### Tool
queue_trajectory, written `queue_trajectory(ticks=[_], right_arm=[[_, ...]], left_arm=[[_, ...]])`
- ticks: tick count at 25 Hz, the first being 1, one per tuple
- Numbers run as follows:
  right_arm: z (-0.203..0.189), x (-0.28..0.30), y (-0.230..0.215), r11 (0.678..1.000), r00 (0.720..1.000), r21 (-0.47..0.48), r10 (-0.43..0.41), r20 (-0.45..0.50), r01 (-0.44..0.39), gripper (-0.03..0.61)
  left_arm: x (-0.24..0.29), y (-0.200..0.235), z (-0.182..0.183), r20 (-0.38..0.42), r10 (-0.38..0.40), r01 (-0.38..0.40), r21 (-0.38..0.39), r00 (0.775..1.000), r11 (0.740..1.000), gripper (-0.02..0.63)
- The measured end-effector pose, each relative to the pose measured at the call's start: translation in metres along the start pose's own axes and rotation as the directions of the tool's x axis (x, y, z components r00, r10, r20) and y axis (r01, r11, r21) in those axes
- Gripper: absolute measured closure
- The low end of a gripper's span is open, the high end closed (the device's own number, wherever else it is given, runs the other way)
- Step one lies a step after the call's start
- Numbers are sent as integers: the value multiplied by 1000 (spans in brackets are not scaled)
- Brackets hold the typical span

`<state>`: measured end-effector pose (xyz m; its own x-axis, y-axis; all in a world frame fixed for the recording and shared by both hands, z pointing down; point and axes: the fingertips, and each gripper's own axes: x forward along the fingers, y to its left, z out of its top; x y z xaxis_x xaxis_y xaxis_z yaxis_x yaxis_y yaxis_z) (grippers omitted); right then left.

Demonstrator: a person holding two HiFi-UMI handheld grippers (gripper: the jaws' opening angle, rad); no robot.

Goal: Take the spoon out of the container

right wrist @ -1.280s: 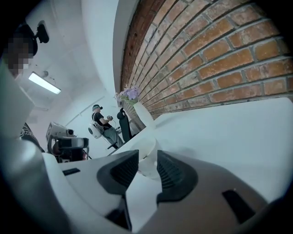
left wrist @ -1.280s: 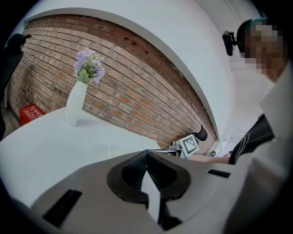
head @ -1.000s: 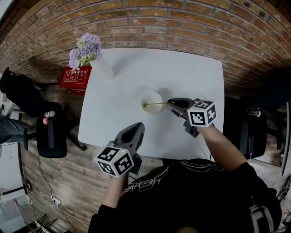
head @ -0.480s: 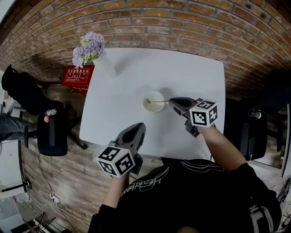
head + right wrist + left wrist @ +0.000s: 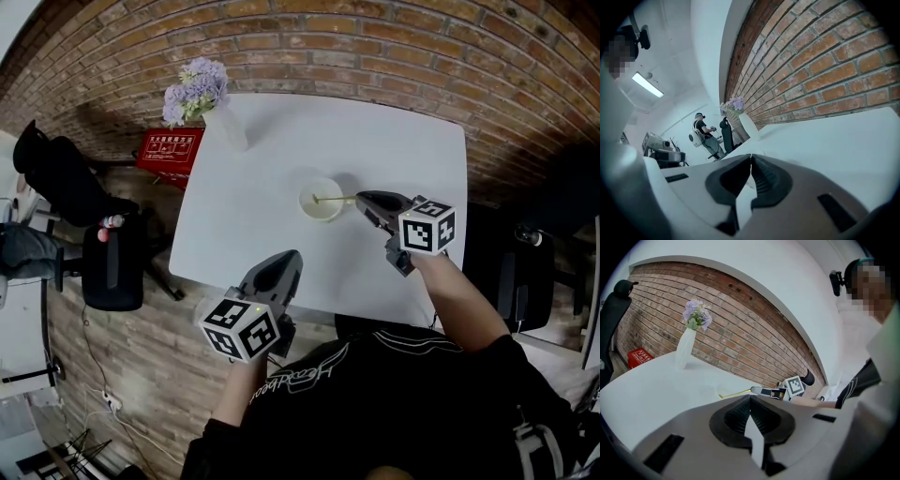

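Note:
A pale round container (image 5: pixel 322 205) stands mid-table with a gold-handled spoon (image 5: pixel 334 199) in it, its handle pointing right over the rim. My right gripper (image 5: pixel 360 200) is at the handle's end. Its jaws have just been closing, and they are now shut on the spoon. In the left gripper view the spoon (image 5: pixel 736 393) runs straight into the right gripper (image 5: pixel 755 390). In the right gripper view the right gripper (image 5: pixel 750 157) shows its tips together and the spoon is hidden. My left gripper (image 5: pixel 281 264) hovers at the table's near edge, shut and holding nothing (image 5: pixel 750 398).
A white vase of purple flowers (image 5: pixel 223 122) stands at the far left corner of the white table (image 5: pixel 394 150). On the floor at left are a red box (image 5: pixel 169 151) and a black chair (image 5: pixel 111 267). A brick wall (image 5: pixel 375 47) runs behind. A person (image 5: pixel 705 136) stands far off.
The right gripper's tips have come up onto the end of the spoon handle and closed there. The left gripper has stayed at the near table edge.

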<state>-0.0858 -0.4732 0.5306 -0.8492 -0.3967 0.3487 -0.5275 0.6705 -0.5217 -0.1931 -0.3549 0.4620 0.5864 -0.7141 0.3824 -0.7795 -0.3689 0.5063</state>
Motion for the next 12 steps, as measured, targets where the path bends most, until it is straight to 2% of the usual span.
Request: queue_trajectory(ticks=[12], right_arm=[[21, -55, 51, 1000, 991, -17, 25, 129, -23, 580]], left_arm=[[-47, -33, -8, 36, 12, -14, 55, 999, 998, 609]])
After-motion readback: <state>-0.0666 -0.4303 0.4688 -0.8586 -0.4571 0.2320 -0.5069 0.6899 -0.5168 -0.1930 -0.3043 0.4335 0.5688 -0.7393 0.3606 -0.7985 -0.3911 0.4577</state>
